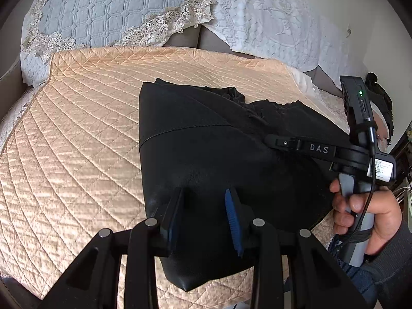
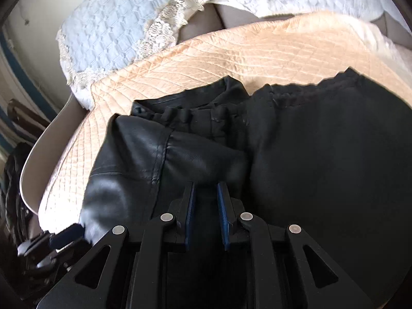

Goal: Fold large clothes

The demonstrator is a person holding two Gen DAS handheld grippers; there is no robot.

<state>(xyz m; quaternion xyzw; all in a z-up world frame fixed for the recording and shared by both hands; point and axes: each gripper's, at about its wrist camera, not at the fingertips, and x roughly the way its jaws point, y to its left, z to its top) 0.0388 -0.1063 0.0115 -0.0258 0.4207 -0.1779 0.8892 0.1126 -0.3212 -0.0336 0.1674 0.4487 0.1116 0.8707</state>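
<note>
A peach quilted cover (image 1: 77,134) fills the left of the left wrist view, with a pale blue lace-edged pillow (image 1: 103,7) at the far left and a white embossed one (image 1: 270,18) at the far right. On the cover, right of centre, lies the black leather-look garment (image 1: 206,154), folded into a thick flat bundle with its gathered waistband at the far edge and a corner hanging near. The left gripper (image 1: 206,193) sits low over the garment's near part, jaws parted with black fabric between the blue pads; whether they pinch it cannot be told. Further right, the right gripper (image 1: 273,140) reaches in over the bundle, gripped by a hand (image 1: 370,213). In its own view its jaws stand narrowly apart over the dark cloth, and a grip there cannot be told either.
</note>
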